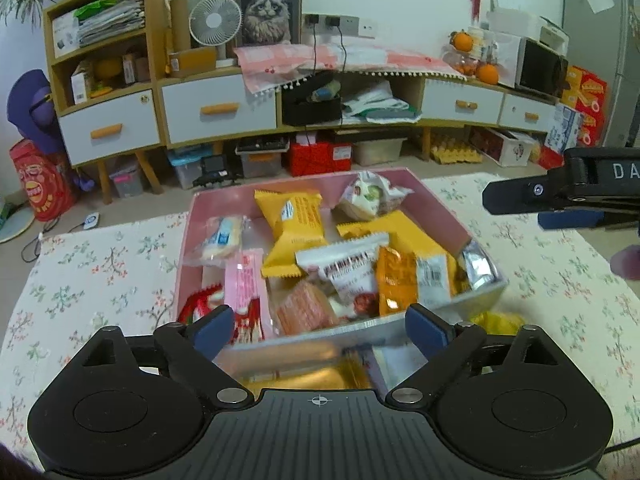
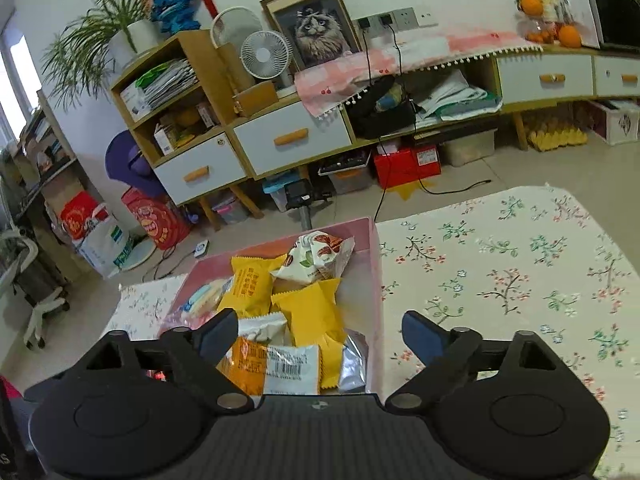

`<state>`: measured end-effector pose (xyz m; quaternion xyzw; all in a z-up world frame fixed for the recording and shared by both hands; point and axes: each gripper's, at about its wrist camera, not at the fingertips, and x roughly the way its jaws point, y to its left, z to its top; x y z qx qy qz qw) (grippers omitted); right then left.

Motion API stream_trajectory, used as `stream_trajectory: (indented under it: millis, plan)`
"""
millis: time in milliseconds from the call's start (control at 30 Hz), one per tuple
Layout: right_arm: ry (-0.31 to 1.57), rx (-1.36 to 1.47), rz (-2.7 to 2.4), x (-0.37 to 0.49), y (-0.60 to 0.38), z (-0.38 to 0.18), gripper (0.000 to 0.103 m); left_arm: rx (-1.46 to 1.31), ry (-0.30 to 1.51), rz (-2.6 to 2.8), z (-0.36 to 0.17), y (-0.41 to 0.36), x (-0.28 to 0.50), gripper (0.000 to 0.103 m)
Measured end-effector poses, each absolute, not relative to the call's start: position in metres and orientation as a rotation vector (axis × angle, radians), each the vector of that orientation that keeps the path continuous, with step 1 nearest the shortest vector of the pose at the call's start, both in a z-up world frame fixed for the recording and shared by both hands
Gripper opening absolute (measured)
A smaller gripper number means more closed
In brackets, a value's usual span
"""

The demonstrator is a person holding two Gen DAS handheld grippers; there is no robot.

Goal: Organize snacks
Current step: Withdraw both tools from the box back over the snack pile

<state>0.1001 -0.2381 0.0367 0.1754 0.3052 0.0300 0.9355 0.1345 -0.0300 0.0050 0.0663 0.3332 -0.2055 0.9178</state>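
Note:
A pink box full of wrapped snacks stands on the flowered tablecloth; it also shows in the right wrist view. Inside lie yellow packets, a white-and-brown packet, an orange packet, a pink packet and a silver one. My left gripper is open and empty over the box's near wall. A yellow snack lies outside the box by my left gripper's right finger. My right gripper is open and empty above the box's right part; it also shows in the left wrist view.
The flowered tablecloth stretches to the right of the box. Beyond the table's far edge are a low cabinet with drawers, storage boxes on the floor and a red bag.

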Motion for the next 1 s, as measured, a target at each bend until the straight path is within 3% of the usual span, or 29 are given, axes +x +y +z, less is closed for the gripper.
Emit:
stream_trajectory:
  millis: [367, 733, 1000]
  plan:
    - [0.62, 0.191, 0.056, 0.058, -0.229, 0.039, 0.078, 0.175, 0.71, -0.429, -0.005, -0.002, 0.098, 0.098]
    - [0.682, 0.053, 0.139, 0.019, -0.194, -0.001, 0.078, 0.315, 0.67, -0.547, -0.04, 0.042, 0.077, 0.098]
    - [0.73, -0.036, 0.225, 0.015, -0.17, -0.022, 0.078, 0.221, 0.681, -0.611, -0.053, 0.056, 0.108, 0.097]
